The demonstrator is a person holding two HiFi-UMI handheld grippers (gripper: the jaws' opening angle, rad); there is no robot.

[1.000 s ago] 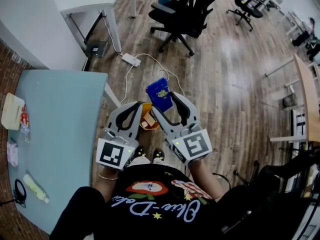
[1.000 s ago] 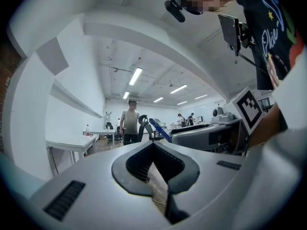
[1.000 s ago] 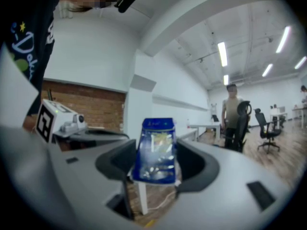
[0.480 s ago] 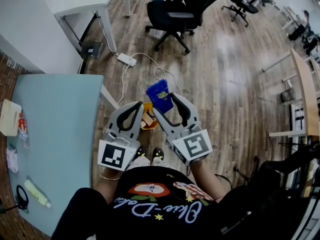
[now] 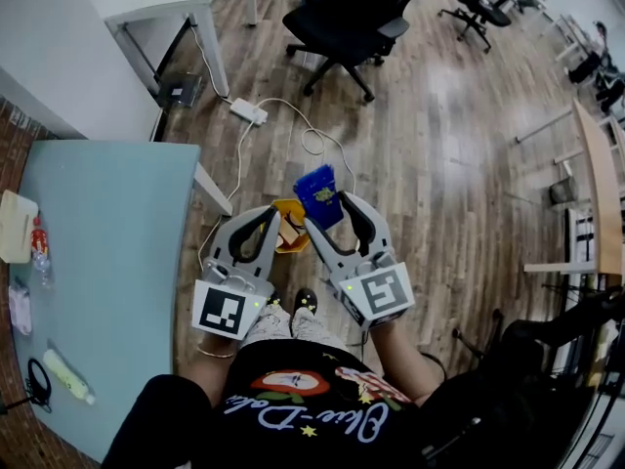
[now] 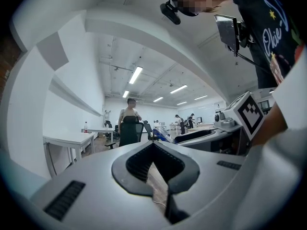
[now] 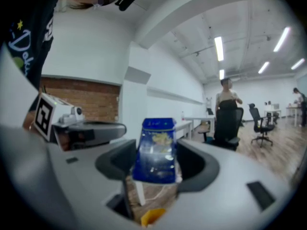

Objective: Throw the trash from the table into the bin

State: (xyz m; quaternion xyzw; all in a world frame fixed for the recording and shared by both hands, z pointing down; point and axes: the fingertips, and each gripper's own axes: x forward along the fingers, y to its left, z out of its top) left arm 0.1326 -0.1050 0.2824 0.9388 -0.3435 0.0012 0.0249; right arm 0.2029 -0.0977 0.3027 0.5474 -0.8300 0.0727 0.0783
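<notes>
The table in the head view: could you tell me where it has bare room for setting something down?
The light blue table is bare from its right edge across the middle. Its left edge is crowded: beige pack, small bottle, pale wrapper, black cable, yellow-green tube.

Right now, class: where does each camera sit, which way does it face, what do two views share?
Head view: on the person's head, facing steeply down on left gripper, right gripper, floor; shirt shows.
Left gripper view: on that gripper, facing the office along shut jaws; shirt shows.
Right gripper view: on that gripper, facing along jaws clamping a blue packet; shirt shows.
Shared: head and right gripper views show packet, yellow bin.
</notes>
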